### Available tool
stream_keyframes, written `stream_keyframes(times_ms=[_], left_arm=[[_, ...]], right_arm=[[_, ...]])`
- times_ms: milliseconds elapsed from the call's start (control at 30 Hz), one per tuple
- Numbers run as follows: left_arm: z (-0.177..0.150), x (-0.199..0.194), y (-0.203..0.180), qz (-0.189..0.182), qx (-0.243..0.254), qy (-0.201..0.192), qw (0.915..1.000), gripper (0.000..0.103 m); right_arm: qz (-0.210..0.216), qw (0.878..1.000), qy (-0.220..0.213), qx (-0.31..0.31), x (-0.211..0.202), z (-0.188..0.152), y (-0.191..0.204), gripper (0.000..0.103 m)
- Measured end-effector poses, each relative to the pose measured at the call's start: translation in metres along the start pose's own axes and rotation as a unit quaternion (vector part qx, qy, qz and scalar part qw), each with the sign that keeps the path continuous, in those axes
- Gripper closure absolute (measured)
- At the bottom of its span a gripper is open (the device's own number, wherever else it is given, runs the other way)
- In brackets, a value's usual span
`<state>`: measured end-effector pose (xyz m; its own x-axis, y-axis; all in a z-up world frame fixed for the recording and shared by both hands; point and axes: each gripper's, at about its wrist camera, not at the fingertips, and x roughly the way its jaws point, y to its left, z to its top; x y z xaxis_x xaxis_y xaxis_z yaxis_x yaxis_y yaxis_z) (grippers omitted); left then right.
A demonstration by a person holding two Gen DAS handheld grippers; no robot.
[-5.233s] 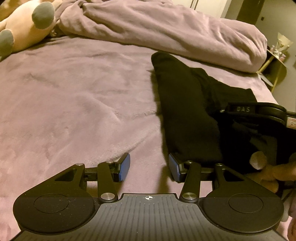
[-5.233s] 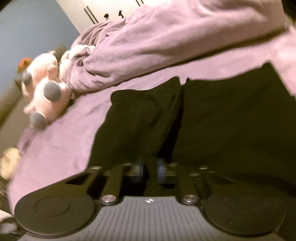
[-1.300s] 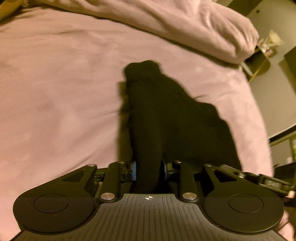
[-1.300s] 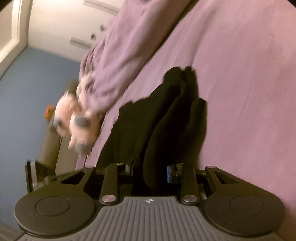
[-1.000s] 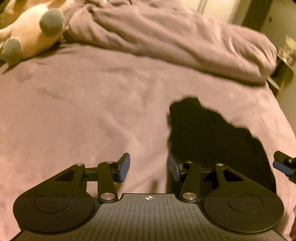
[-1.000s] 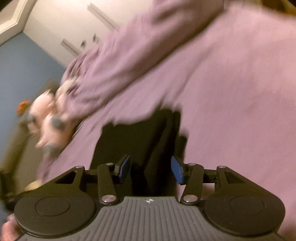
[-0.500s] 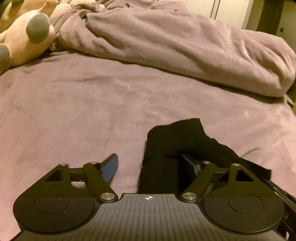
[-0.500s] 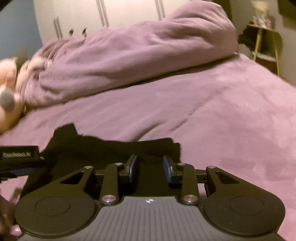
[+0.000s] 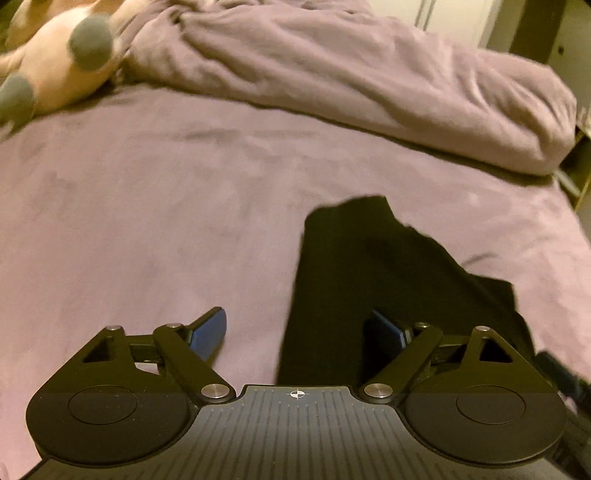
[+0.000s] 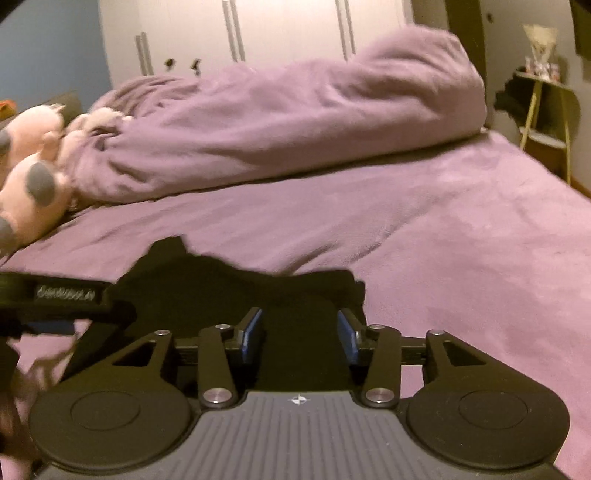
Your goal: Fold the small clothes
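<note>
A black garment (image 9: 369,273) lies folded in a narrow heap on the purple bed sheet (image 9: 147,221). My left gripper (image 9: 299,328) is open wide; the garment's near edge lies between its fingers, and nothing is gripped. In the right wrist view the same garment (image 10: 229,288) spreads out in front of my right gripper (image 10: 300,334), which is open with black cloth between its blue pads (image 10: 255,328). The left gripper's body (image 10: 66,295) shows at the left of that view.
A bunched purple duvet (image 9: 351,74) lies across the far side of the bed. A pink plush toy (image 9: 55,62) sits at the far left. A small side table (image 10: 543,107) stands beyond the bed's right edge, and white wardrobe doors (image 10: 277,29) are behind.
Both grippers held the garment shut 1.3 s ago, then let it go. Over the last half second the right gripper's jaws have opened wider. The garment has settled flat on the sheet.
</note>
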<state>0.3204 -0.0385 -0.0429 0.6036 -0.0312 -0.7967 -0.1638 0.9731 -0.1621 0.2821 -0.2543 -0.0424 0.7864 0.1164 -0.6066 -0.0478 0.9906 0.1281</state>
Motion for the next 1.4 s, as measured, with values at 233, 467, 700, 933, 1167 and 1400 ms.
stream_keyframes(times_ms=[233,467,700,933,1167,1400], left_arm=[[-0.051,-0.032,0.013,0.011,0.004,0.035,0.9993,0.013],[-0.068,-0.059,0.023,0.008,0.011,0.037,0.9992,0.013],[-0.086,-0.063,0.017,0.024,0.054,0.062,0.9963,0.013],[-0.098,-0.085,0.021,0.032,0.069,0.061,0.9952,0.013],[-0.111,-0.124,0.030,0.024,0.065,0.038,0.9969,0.008],[-0.110,-0.142,0.025,0.045,0.084,0.030,0.9949,0.007]], right_arm=[[-0.025,0.999,0.041,-0.022,-0.044,-0.044,-0.006,0.047],[-0.021,0.998,0.063,0.008,-0.063,-0.045,-0.008,0.046],[-0.041,0.995,0.087,-0.004,-0.076,-0.068,-0.005,0.044],[-0.051,0.992,0.115,-0.025,-0.077,-0.066,-0.001,0.036],[-0.025,0.983,0.176,-0.048,-0.109,-0.084,0.011,0.024],[0.002,0.984,0.180,-0.003,-0.148,-0.085,0.012,0.004]])
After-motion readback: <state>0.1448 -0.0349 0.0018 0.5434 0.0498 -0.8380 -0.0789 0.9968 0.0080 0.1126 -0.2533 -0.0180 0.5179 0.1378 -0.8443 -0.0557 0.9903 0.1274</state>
